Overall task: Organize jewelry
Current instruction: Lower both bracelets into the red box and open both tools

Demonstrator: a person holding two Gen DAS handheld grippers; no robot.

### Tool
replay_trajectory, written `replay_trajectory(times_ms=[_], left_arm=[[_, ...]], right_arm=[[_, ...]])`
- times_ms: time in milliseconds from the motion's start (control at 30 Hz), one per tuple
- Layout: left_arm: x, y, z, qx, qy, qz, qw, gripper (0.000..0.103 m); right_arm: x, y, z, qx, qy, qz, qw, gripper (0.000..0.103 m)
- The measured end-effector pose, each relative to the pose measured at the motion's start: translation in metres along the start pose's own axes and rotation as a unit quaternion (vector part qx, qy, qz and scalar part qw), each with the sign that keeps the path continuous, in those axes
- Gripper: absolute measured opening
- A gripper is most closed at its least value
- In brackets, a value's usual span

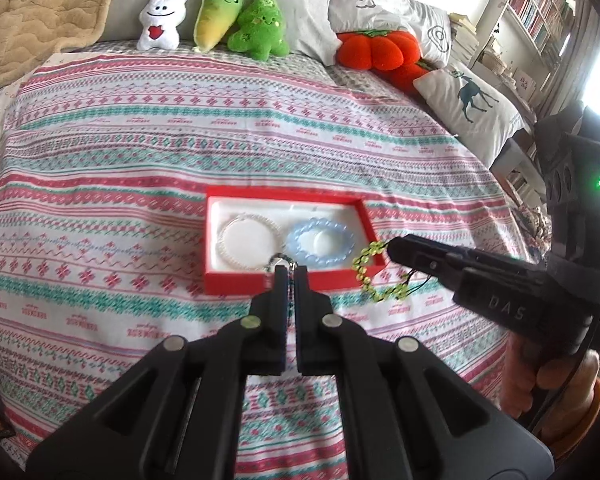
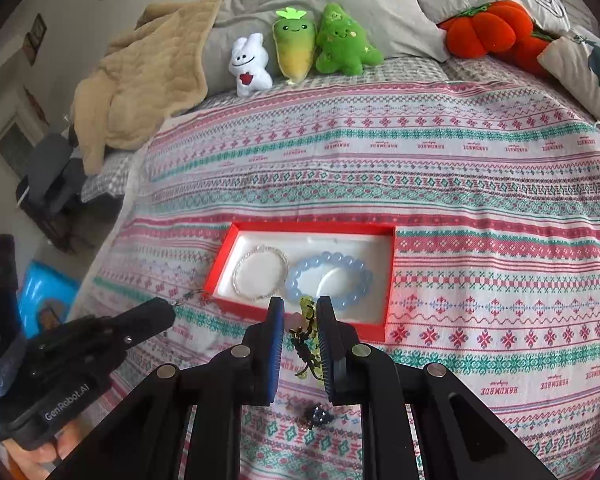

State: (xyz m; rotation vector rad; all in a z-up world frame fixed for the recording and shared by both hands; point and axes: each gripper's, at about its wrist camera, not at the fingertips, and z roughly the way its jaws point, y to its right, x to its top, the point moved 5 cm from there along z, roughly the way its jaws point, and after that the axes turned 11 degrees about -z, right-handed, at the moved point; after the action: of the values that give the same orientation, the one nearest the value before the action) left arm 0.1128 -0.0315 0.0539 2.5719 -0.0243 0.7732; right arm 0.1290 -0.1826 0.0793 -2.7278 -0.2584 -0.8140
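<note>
In the left wrist view, a red box (image 1: 290, 280) is lying open on the striped bedspread (image 1: 140, 160), its white lining holding two bracelets side by side: a pearl bracelet (image 1: 249, 243) on the left and a blue bead bracelet (image 1: 320, 242) on the right. The left gripper (image 1: 287, 270) is hovering just in front of the box's near wall, its jaws pressed together and pinching a dark chain (image 1: 279, 259), of which only a small loop is showing above the tips. To the right, the right gripper (image 1: 394, 249) is holding a green bead bracelet (image 1: 370, 276), which is dangling over the box's near right corner, partly outside it.

In the right wrist view, the box (image 2: 390, 280) is sitting ahead with the pearl bracelet (image 2: 260, 274) and the blue one (image 2: 328, 278) lying inside. The right gripper (image 2: 298, 308) is nearly closed, its blue pads pinching the green bracelet (image 2: 309, 334), which is hanging between them with dark cords trailing. A small dark cluster of beads (image 2: 314, 416) is lying on the bedspread (image 2: 460, 180) below. At the left, the left gripper (image 2: 168, 308) is holding the thin chain (image 2: 188, 296) near the box's left corner. Four plush toys are sitting at the far edge of the bed.
</note>
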Motion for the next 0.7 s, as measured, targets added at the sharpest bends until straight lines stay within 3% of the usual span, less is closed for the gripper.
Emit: replay_trajectory(times_ms=[433,700], left_arm=[[0.027,0.036,0.046,-0.068,-0.01,-0.04,0.9968,0.004],[0.025,0.0,0.071,-0.011,-0.032,-0.067,0.9972,0.004]], right_arm=[[0.017,0.03,0.004,-0.02,0.017,0.029,0.999,0.017],[0.02,0.039,0.018,-0.028,0.004,0.033,0.999,0.017]])
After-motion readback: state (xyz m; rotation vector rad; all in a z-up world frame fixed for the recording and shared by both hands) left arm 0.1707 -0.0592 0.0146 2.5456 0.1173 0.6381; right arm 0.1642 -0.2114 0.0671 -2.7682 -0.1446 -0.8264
